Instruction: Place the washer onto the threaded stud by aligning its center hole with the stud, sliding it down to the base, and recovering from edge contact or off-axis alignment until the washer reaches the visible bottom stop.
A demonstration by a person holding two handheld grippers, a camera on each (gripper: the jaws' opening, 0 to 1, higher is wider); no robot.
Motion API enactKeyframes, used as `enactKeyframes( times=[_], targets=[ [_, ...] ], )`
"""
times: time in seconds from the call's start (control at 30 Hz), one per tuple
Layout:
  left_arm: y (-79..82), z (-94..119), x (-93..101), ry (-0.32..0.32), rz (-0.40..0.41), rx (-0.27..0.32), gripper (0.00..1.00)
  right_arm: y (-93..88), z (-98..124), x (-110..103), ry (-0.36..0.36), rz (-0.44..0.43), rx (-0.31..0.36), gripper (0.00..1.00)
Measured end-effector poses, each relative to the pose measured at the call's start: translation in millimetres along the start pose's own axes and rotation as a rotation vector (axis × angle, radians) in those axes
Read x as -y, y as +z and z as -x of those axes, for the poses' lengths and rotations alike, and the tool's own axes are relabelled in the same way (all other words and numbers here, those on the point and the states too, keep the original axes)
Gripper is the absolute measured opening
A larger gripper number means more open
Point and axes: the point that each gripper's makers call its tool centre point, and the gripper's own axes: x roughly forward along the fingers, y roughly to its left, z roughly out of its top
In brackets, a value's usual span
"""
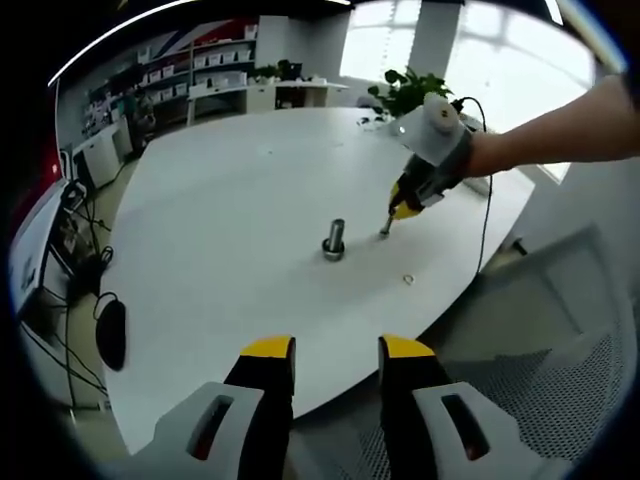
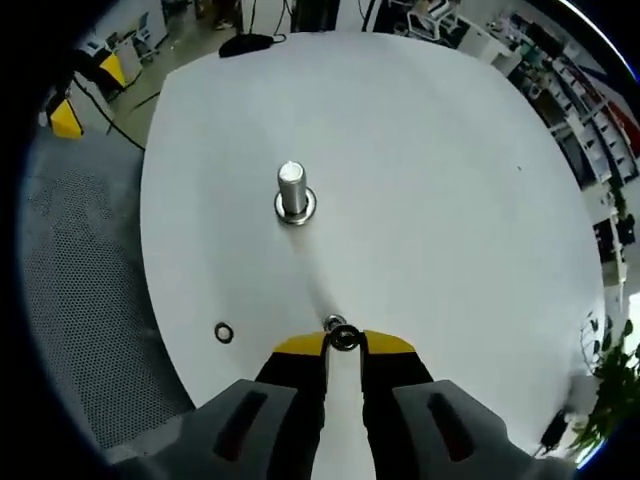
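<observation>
Holding now: your right tongs (image 2: 343, 341) pinch a washer (image 2: 342, 337) at their tips, low over the counter (image 2: 450, 180); in the left gripper view the same tongs (image 1: 386, 228) come in from 2 o'clock with their tips close to the surface.
Washer feel: you should expect a small, thin, stiff metal ring, light and slick, so it could twist or slip if the pinch sits off-centre. Grip it by the rim and leave the centre hole free.
Stud: the threaded stud (image 2: 291, 188) stands upright on its flanged base at about 11 o'clock from your right tongs, apart from them; in the left gripper view the stud (image 1: 334, 238) sits just beside those tips at their 9 o'clock.
Task state: the washer is not yet on the stud; the lift and alignment over its top are the step in hand, by my reading.
Spare ring: a second ring (image 2: 223, 333) lies flat near the counter edge at 9 o'clock from your right tongs.
Left tongs: your left tongs (image 1: 336, 352) are spread apart with nothing between them, back past the near counter edge.
Room: you have bare surface all around the stud, and the counter edge curves close at the spare ring.
</observation>
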Motion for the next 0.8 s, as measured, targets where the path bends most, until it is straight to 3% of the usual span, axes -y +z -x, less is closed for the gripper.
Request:
enactKeyframes(
  times=[0.4,0.8],
  targets=[
    [-4.0,-1,-1.4,0.005,0.006,-0.021,0.31,-9.0,-28,-9,0.049,0.0,-0.048,0.14],
    [-5.7,-2,-2.8,0.01,0.009,-0.032,0.31,-10.9,-32,-8,0.081,-0.034,-0.053,0.15]
  ],
)
